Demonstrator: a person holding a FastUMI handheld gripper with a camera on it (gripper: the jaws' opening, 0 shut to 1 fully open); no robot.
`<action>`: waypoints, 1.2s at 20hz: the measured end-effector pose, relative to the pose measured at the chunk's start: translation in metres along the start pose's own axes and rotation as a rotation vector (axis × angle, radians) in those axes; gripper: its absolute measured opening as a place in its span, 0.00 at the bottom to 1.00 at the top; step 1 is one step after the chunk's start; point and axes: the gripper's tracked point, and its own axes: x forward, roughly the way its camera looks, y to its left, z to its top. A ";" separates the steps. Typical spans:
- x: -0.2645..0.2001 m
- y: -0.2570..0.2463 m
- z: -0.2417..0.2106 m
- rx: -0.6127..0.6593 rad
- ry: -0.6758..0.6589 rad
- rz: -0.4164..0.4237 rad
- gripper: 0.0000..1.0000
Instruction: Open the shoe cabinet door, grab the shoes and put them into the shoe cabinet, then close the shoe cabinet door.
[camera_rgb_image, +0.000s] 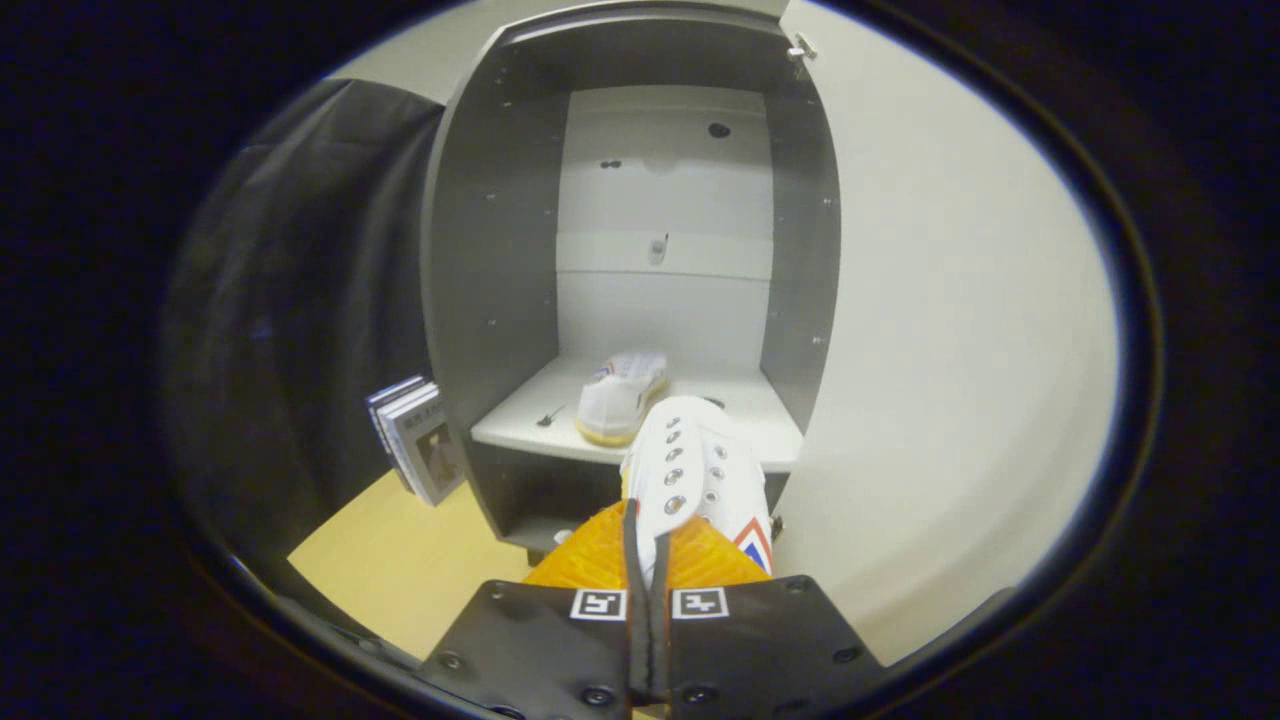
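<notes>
The grey shoe cabinet (480, 250) stands open just ahead, its white door (950, 320) swung wide to the right of the fingers. One white shoe (622, 392) with a tan sole lies on the cabinet's white shelf (510, 425). My gripper (647, 545) is shut on a second white shoe (690, 470), pinching its upper edge near the eyelets. That shoe points toward the shelf, its toe just over the shelf's front edge and to the right of the first shoe.
A few books (415, 440) lean against the cabinet's left side on the light wooden floor (400, 560). A lower compartment (540, 500) of the cabinet opens under the shelf. Dark cloth (300, 300) hangs to the left.
</notes>
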 end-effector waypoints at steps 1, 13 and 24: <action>0.015 -0.002 0.013 -0.010 -0.012 -0.014 0.03; 0.239 -0.029 0.052 -0.034 0.057 -0.118 0.02; 0.272 -0.032 0.030 -0.029 0.154 -0.088 0.03</action>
